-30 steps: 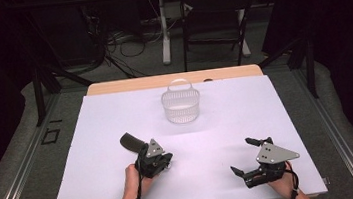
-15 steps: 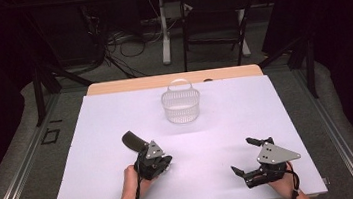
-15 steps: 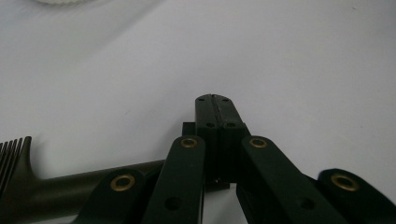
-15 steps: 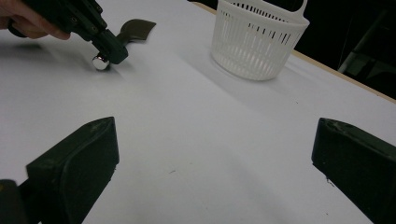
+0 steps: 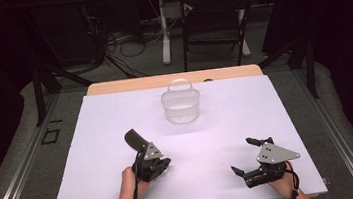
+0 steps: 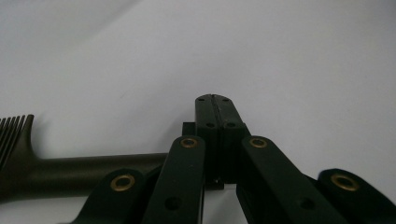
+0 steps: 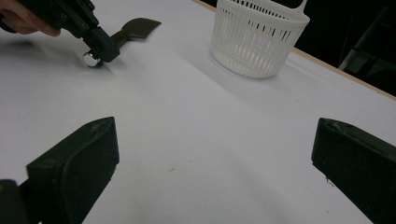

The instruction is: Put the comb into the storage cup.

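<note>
**Dark spatula under the left gripper on the white table**

Where the white table point(image 5: 277, 118) spreads in front of the person, a dark slotted spatula point(image 5: 134, 138) lies flat on it, left of centre and nearer the person than the basket. In the left gripper view its handle point(image 6: 88, 170) runs across the lower left and its slotted head point(image 6: 11, 135) sits at the left edge. The left gripper point(image 5: 146, 155) is right at the handle's near end, its two jaws pressed flat together with nothing visible between the tips; the handle passes behind the jaw links, and whether they touch it cannot be told. In the right gripper view a small shiny metal knob point(image 7: 91, 59) sits on the table surface beside that gripper's tip, with the spatula's blade beyond it.

The white plastic basket point(image 5: 181, 104), slotted walls and upright handle, stands near the table's far edge, well apart from the spatula.

The right gripper point(image 5: 245, 157) rests low at the table's near right, jaws spread wide with bare table between them.
</note>
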Demonstrator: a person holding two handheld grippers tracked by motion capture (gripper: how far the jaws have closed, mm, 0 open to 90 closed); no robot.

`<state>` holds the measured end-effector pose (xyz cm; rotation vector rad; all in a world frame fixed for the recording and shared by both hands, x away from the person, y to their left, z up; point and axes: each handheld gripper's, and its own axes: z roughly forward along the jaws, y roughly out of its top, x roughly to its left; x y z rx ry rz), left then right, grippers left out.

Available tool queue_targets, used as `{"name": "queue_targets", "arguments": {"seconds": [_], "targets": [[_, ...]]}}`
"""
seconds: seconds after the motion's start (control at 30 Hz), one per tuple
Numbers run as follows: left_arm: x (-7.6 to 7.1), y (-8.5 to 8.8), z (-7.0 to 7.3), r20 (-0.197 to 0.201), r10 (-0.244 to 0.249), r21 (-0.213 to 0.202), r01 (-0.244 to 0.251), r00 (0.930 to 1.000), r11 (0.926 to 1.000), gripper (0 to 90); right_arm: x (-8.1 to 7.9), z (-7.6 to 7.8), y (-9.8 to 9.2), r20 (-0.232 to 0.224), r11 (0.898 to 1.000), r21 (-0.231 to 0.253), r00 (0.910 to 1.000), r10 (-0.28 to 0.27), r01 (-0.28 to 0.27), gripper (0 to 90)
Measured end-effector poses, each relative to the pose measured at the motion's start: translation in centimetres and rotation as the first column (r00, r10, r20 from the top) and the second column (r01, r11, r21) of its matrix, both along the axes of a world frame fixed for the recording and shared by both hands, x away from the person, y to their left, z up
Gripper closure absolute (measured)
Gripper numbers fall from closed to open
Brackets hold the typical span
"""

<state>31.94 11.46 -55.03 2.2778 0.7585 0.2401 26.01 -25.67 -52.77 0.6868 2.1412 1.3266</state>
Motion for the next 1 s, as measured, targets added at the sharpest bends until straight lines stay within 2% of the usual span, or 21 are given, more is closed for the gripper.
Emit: {"name": "queue_targets", "arguments": {"seconds": [0.4,0.57,0.83,1.0], "targets": [[-0.3,0.6,0.3,-0.022,-0.007,0.032,0.008,0.9997,0.9995,90.0,-0.1,0.1,0.0,0.002,1.000,0.001,1.0000,0.006,-0.006,0.4],[-0.3,1.0,0.3,-0.041,-0.003,0.025,0.004,0.9991,0.9997,90.0,-0.1,0.1,0.0,0.002,1.000,-0.003,1.0000,0.003,-0.003,0.4],[-0.3,1.5,0.3,-0.052,0.001,0.043,0.001,0.9987,0.9991,90.0,-0.1,0.1,0.0,0.002,1.000,-0.002,1.0000,0.006,-0.006,0.4],[-0.4,1.9,0.3,-0.066,0.002,0.037,0.001,0.9978,0.9993,90.0,-0.1,0.1,0.0,0.004,1.000,-0.001,1.0000,0.004,-0.004,0.4]]}}
